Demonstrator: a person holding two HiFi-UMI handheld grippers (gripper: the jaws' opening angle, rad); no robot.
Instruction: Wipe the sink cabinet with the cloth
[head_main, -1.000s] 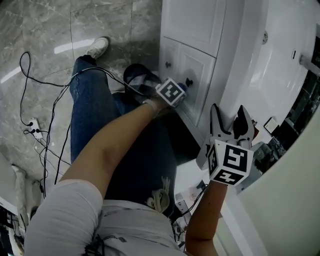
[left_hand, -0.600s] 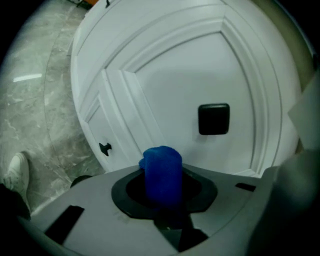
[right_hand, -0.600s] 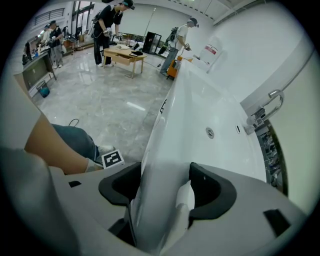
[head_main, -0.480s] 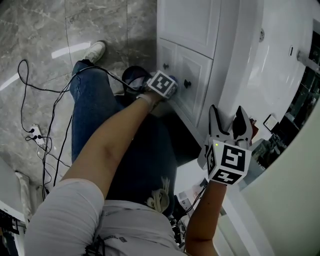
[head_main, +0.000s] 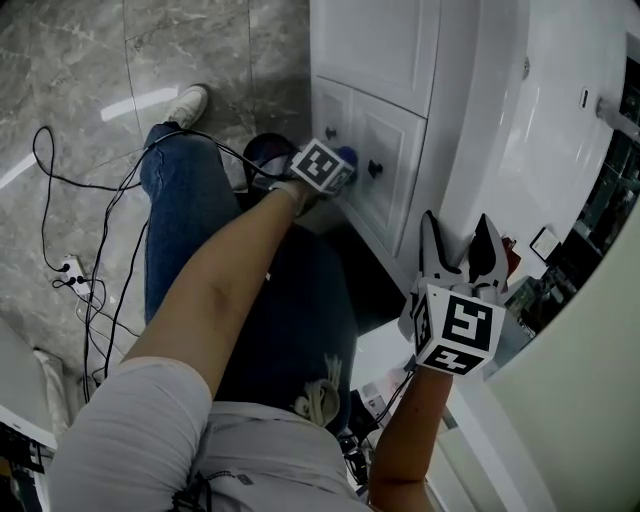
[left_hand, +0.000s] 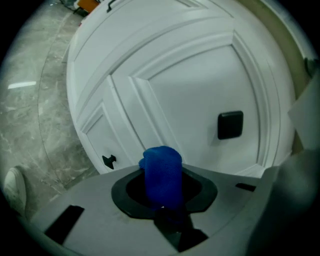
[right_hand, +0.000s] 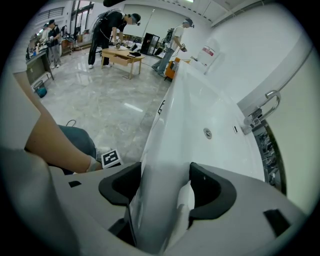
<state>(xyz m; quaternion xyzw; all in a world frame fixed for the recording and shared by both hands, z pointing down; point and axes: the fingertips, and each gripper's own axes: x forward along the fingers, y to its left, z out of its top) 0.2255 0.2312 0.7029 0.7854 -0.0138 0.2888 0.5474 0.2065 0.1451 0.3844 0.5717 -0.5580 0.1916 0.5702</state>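
Holding the blue cloth (left_hand: 162, 172) tight in closed jaws, the left gripper (head_main: 322, 168) is pointing it at the cabinet door (left_hand: 200, 95), mid frame, ready for wiping. The right gripper (head_main: 460, 250), lower right, is hugging the sink rim (right_hand: 165, 160) between its jaws, likely steadying the person.

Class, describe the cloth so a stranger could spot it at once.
Find the white sink cabinet, then its lower panelled door with the black knob. Pinched in the left gripper before that door is the cloth, the only bright blue thing.
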